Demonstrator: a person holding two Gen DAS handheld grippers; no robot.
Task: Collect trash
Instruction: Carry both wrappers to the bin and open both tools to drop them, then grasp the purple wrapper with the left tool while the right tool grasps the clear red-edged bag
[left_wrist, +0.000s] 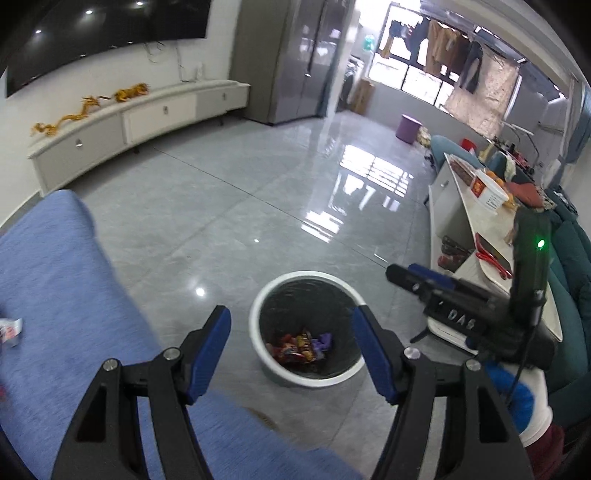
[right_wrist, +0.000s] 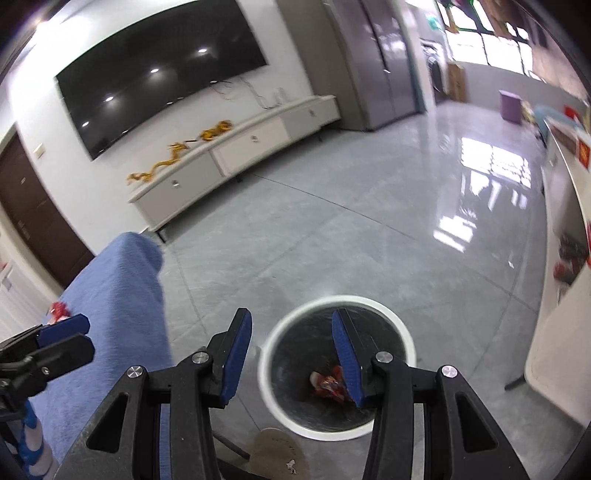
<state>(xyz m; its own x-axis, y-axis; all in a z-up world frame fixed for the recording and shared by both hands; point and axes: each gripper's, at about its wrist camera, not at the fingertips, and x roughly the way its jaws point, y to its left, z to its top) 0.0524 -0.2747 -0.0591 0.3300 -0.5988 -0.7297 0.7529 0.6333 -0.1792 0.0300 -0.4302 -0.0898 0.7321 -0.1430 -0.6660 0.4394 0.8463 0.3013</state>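
Both wrist views angled down from above, sharing white-rimmed bin (left_wrist: 258, 325) (right_wrist: 404, 334), grey floor (left_wrist: 229, 221) (right_wrist: 332, 251)

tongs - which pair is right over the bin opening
The right tongs: their open jaws frame the trash bin and its wrappers. The left tongs are open too, but sit over the blue cloth edge.

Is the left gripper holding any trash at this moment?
No, the left gripper is open with nothing between its fingers; the wrappers lie inside the bin.
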